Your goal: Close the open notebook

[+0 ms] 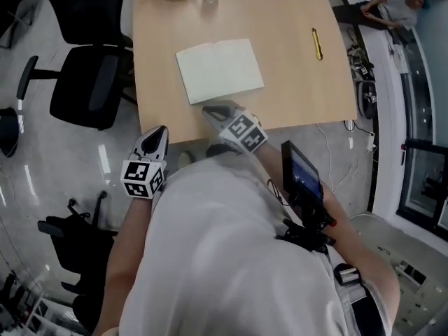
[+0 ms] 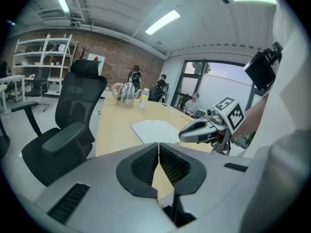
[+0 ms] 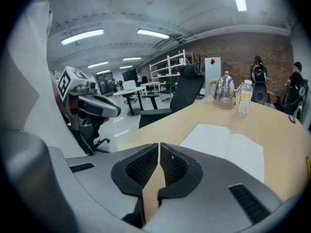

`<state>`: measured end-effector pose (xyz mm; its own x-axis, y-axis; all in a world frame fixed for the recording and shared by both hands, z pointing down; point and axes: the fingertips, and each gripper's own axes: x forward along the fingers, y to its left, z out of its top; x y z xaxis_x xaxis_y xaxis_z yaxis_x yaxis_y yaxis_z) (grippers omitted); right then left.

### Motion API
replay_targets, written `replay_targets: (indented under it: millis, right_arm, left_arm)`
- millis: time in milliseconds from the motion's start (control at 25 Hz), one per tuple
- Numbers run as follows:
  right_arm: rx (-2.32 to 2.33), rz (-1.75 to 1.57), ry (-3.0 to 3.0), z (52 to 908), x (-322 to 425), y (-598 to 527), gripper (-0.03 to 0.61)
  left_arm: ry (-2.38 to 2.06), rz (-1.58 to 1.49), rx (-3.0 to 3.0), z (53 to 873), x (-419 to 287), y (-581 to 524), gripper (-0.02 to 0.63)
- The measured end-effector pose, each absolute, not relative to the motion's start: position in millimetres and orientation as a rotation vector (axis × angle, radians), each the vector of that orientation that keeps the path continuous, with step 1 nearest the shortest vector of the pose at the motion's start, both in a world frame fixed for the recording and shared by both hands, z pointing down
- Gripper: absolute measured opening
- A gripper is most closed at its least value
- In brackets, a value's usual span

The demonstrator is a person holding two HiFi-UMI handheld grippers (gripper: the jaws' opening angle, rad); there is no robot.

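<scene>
notebook [image 1: 220,70] open flat on table [image 1: 301,82]. right gripper [image 1: 209,111], jaws closed and empty, just beside its near edge. left gripper [image 1: 154,140], also closed and empty, off table's near-left corner.

A light wooden worktop [image 1: 294,82] is seen, and at its far end a metal kettle [image 3: 224,95] and a clear bottle [image 3: 244,103] are set just beside each other. A yellow pen [image 1: 317,43] is laid near the worktop's right edge. A black office chair [image 1: 91,82] is placed at its left side, and a second chair [image 1: 70,240] is stood apart on the glossy floor [image 1: 42,180]. White shelving [image 2: 41,57] is set against a brick wall [image 3: 243,52], before which two people [image 3: 294,93] are seen standing.
</scene>
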<state>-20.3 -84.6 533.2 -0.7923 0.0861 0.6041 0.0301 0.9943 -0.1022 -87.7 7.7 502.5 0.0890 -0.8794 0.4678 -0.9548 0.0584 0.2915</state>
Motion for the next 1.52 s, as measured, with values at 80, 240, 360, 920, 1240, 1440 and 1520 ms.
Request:
replay_targets:
  millis: [80, 240, 360, 920, 1240, 1440, 1520]
  right_arm:
    - [-0.117, 0.017, -2.434, 544.4, -21.0, -93.9, 0.023]
    - [-0.266, -0.198, -2.300, 569.7, -24.0, -99.3, 0.023]
    - [-0.339, -0.320, -2.222, 588.1, -31.6, -100.1, 0.023]
    - [-0.289, -0.089, -2.123, 638.1, -69.9, -109.3, 0.074]
    - [-0.246, -0.192, -2.031, 657.9, -74.5, -108.1, 0.073]
    - [-0.233, -0.134, -2.041, 655.5, -73.6, -107.3, 0.049]
    - [-0.223, -0.085, -2.054, 653.7, -73.4, -106.4, 0.032]
  left_arm:
    - [-1.831, 0.164, 1.792, 503.6, -92.0, 3.6, 0.012]
    - [-1.902, 0.108, 1.669, 507.8, -97.2, 7.4, 0.012]
    - [-1.925, 0.084, 1.620, 512.5, -101.4, 10.8, 0.012]
    - [-2.061, -0.047, 1.299, 533.3, -113.0, 84.9, 0.012]
    - [-2.088, -0.067, 1.244, 533.7, -115.2, 101.1, 0.012]
    - [-2.094, -0.061, 1.246, 531.8, -121.3, 104.0, 0.012]
    - [-2.089, -0.054, 1.262, 531.0, -122.9, 100.9, 0.012]
